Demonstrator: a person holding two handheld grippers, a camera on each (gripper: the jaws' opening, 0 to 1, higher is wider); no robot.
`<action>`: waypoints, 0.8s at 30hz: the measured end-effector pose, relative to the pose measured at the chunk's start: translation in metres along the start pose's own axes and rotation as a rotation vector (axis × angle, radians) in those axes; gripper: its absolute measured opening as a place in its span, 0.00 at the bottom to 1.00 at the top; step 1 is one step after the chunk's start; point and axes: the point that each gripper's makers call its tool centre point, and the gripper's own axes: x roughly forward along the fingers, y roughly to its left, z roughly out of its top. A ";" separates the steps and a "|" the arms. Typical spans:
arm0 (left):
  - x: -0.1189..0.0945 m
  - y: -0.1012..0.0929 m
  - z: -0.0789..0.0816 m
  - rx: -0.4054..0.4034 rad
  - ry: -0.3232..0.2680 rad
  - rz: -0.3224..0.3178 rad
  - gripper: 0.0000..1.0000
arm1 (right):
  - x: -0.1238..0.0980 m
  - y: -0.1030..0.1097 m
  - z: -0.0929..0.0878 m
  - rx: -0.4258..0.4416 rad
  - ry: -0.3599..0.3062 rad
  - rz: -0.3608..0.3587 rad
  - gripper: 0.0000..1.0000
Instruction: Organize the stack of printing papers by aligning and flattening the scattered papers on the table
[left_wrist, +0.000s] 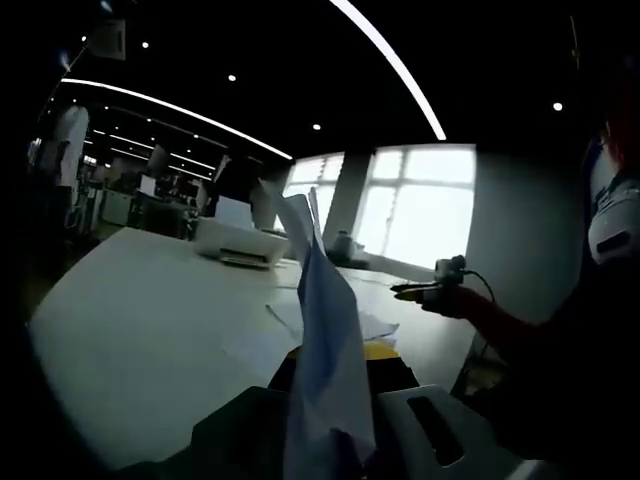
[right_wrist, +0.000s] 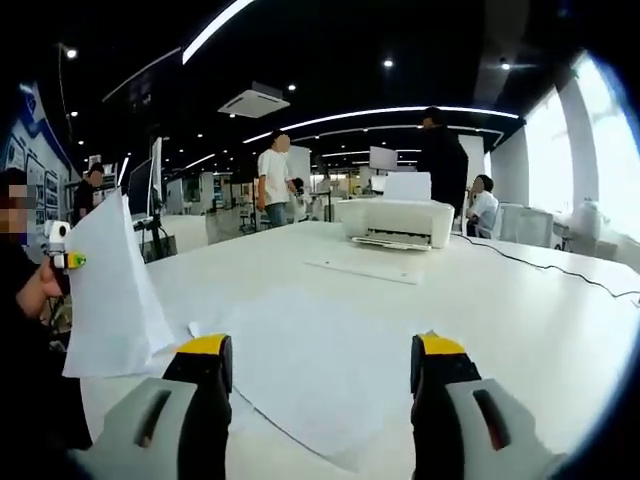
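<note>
A white sheet stands upright between the jaws of my left gripper, which is shut on its lower edge. That held sheet also hangs at the left of the right gripper view, with the left gripper behind it. More loose sheets lie flat and overlapping on the white table, straight ahead of my right gripper. Its yellow-tipped jaws stand wide apart with nothing between them. In the left gripper view the right gripper hovers over the table's far right, beyond the scattered sheets.
A white printer sits at the back of the table, with one sheet lying before it. A black cable runs along the right side. Several people stand behind the table. A person's red sleeve holds the right gripper.
</note>
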 end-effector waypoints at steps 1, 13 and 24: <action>0.000 0.000 0.000 0.001 -0.001 0.000 0.06 | 0.001 -0.001 0.000 -0.001 0.001 0.000 0.68; 0.002 0.001 0.000 0.001 -0.001 0.000 0.06 | 0.005 -0.016 -0.009 0.017 0.024 -0.015 0.68; 0.001 0.001 0.000 0.001 0.000 -0.002 0.06 | 0.010 -0.020 -0.006 0.012 0.025 -0.018 0.68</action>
